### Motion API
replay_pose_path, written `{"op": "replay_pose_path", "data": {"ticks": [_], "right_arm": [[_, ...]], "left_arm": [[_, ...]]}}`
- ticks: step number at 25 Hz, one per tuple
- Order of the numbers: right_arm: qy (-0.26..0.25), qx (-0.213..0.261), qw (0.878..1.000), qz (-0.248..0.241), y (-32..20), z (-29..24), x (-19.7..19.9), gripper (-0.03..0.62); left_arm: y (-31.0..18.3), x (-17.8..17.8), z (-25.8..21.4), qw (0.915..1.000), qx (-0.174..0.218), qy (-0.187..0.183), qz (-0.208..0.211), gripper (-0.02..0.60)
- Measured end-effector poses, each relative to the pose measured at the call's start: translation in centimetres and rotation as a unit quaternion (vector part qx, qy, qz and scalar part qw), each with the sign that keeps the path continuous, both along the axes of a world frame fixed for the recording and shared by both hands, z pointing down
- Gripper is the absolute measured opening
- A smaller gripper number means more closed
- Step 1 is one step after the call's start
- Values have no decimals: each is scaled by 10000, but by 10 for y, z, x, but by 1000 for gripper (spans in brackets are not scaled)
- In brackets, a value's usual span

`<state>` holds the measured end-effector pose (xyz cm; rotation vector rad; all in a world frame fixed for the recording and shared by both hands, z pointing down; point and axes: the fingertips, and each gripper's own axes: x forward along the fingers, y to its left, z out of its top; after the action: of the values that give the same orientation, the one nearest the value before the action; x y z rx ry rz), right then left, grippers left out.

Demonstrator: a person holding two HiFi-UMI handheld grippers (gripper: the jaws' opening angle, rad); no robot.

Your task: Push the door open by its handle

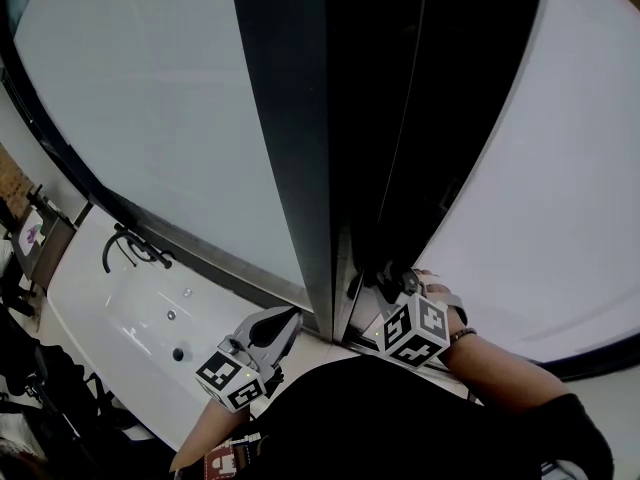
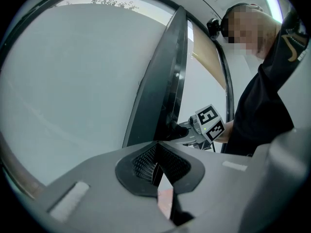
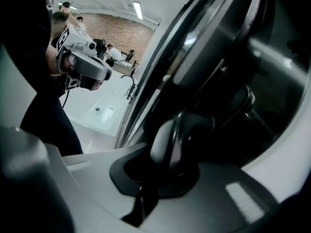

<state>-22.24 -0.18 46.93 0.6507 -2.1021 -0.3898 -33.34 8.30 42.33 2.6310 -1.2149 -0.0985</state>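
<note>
A dark-framed door (image 1: 300, 168) with frosted glass stands straight ahead. In the head view my right gripper (image 1: 392, 286) reaches into the dark gap at the door's edge. In the right gripper view its jaws (image 3: 167, 159) are shut on the rounded dark door handle (image 3: 165, 142), which sits in the notch between them. The left gripper view shows that same gripper (image 2: 182, 130) against the door edge (image 2: 165, 96). My left gripper (image 1: 272, 330) hangs free to the left of the door, near the glass, jaws shut (image 2: 156, 171) with nothing in them.
A frosted glass panel (image 1: 160, 98) fills the left and another (image 1: 560, 188) the right. A white sink (image 1: 130, 308) with a black faucet (image 1: 125, 248) lies low at the left. People sit at desks (image 3: 116, 57) before a distant brick wall.
</note>
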Motion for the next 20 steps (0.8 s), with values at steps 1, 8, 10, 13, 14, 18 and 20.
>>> {"op": "replay_pose_path", "data": {"ticks": [1, 8, 10, 13, 14, 18, 20], "right_arm": [[0, -9, 10000, 37, -6, -1, 2, -15], [-3, -82, 9993, 374, -65, -1, 20, -15], [-2, -106, 9988, 488, -84, 2, 24, -15], [-15, -175, 9977, 653, -116, 1, 32, -16], [-17, -198, 9973, 710, -128, 0, 36, -17], [0, -235, 9948, 993, -176, 1, 56, -17], [-22, -209, 9934, 1130, -203, 2, 68, -17]], "left_arm": [[-1, 1, -2, 10000, -5, -13, -1, -3], [-8, 18, -6, 9999, -19, -128, 43, -3], [-10, 26, -2, 9998, -85, -181, 76, -3], [-15, 46, -4, 9995, -28, -273, 137, -3], [-17, 55, -5, 9994, -40, -298, 147, -3], [-25, 101, 1, 9981, -50, -518, 315, -3], [-33, 125, 7, 9975, -50, -606, 366, -3]]}}
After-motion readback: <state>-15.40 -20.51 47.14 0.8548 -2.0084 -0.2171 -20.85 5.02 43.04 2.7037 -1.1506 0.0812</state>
